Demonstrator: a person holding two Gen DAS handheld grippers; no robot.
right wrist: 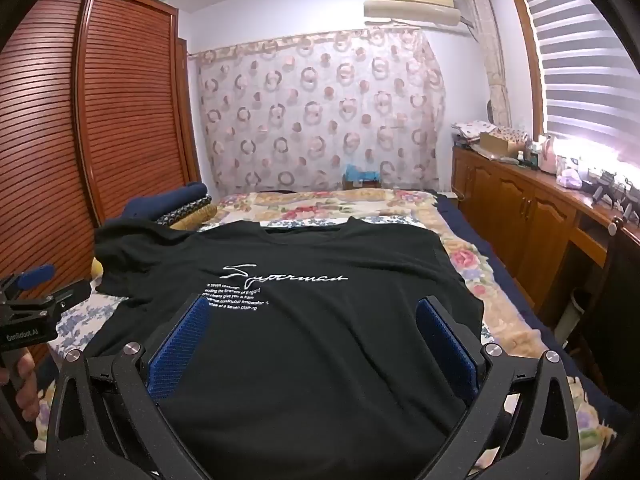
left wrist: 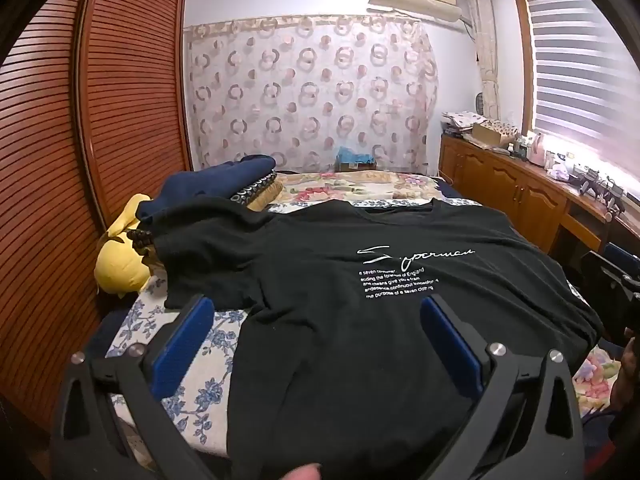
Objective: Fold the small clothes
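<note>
Left wrist view: black T-shirt (left wrist: pixel 360 300) spread print-up across centre frame on the bed (left wrist: pixel 192 364), one sleeve rumpled at left against stacked clothes (left wrist: pixel 240 184) that look already folded, left gripper (left wrist: pixel 316 340) hovering over the hem, jaws wide, empty. Right wrist view: same shirt centre frame, far sleeve possibly tucked under, right gripper (right wrist: pixel 312 344) likewise spread and holding nothing, so folding not yet begun.

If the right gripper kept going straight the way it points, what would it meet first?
Most likely the black T-shirt spread on the bed: the open right gripper tilts down toward its printed chest, though depth is unclear.
</note>
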